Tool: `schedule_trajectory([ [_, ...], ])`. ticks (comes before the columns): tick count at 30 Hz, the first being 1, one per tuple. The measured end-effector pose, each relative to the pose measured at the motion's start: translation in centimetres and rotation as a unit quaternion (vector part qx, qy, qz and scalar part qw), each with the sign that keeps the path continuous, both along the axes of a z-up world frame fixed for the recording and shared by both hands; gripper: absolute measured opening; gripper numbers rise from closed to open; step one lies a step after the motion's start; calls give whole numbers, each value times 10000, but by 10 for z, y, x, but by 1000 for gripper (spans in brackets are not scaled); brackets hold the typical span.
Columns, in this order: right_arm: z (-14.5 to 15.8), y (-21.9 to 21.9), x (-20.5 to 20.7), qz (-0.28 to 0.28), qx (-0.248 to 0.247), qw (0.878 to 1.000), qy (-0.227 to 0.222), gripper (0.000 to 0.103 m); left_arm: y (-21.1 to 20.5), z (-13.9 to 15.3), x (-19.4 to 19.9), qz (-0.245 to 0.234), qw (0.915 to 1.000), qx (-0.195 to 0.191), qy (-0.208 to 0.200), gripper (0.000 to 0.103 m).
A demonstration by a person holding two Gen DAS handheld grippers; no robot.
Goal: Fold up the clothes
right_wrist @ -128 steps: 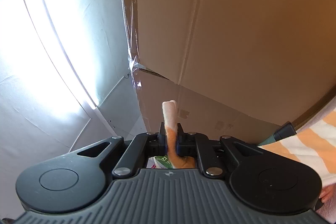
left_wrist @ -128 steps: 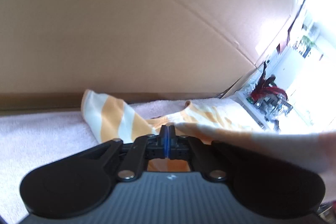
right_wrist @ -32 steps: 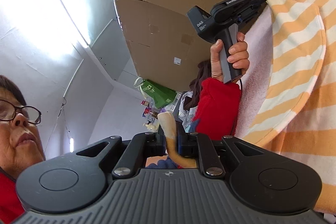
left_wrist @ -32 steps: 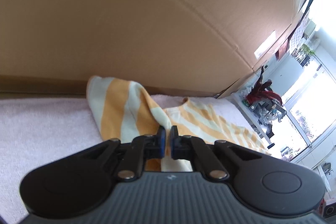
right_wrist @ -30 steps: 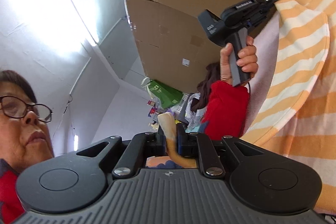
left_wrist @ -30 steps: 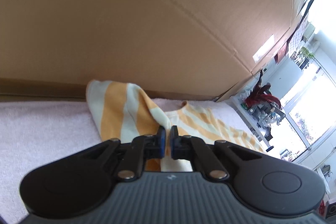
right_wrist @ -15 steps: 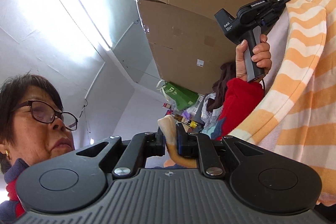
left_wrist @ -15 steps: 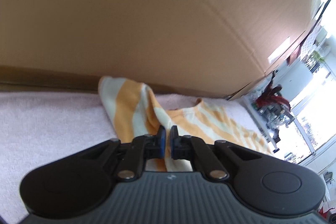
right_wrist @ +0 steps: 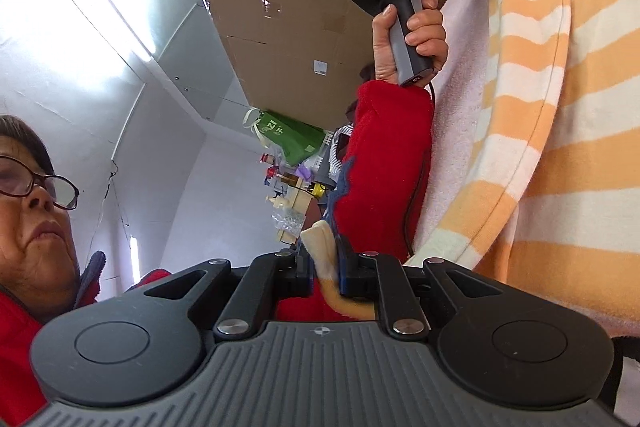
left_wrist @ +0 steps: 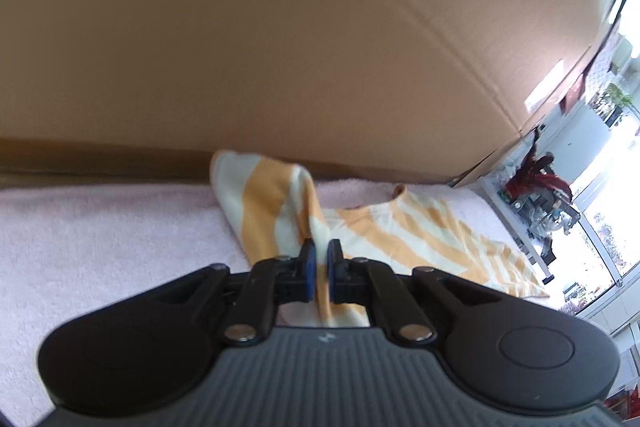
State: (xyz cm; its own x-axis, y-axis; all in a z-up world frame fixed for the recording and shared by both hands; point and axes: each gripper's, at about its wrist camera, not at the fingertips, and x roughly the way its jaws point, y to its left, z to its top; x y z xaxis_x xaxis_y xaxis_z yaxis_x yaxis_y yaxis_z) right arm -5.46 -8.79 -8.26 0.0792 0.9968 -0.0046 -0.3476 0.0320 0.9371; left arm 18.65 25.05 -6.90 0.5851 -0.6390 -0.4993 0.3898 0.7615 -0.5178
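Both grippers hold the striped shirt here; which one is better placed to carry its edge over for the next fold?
Probably the right gripper: it holds its bit of the shirt raised. The left gripper pinches cloth low over the pink towel, so it suits as the anchor.

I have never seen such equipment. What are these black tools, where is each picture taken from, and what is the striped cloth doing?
There is no robot here. A person holds one hand tool in each hand; each tool ends in two-finger tongs and carries a wide-angle camera looking along the fingers.

The left camera view shows the left tongs closed on an orange and cream striped garment, which lies on a pink towel before a cardboard wall.

The right camera view is turned sideways. The right tongs are closed on another part of the same garment. Further away you see the other tool, held by the person's left hand, with a red sleeve below.
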Motion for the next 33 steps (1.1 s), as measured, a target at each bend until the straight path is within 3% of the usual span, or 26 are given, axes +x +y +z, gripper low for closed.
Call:
schedule_trajectory([
  [5, -13, 2, 0, 108, -188, 9997, 57, 15, -4, -11, 7, 68, 9993, 310, 189, 0],
  [11, -33, -5, -3, 26, -675, 9974, 268, 24, -8, -9, 6, 49, 9985, 541, 65, 0],
  [13, -28, -3, -6, 59, -938, 9955, 74, 31, -11, -9, 4, 47, 9974, 713, -42, 0],
  [17, -17, 1, -12, 126, -1462, 9887, -317, 32, -12, -7, 3, 65, 9969, 774, -88, 0],
  [19, -8, 7, -20, 265, -1968, 9773, -741, 30, -10, -3, 1, 79, 9969, 765, -138, 0],
  [23, 27, 6, -21, -341, -2213, 9619, -1571, 26, -11, 0, -2, 70, 9962, 838, -216, 0],
  [28, 28, 4, 35, -1648, -3082, 9256, -1450, 29, -9, -7, 2, 9, 9969, 786, -82, 0],
  [33, 30, 3, 91, -2913, -3872, 8652, -1288, 30, -7, -8, 3, -15, 9974, 719, -85, 0],
])
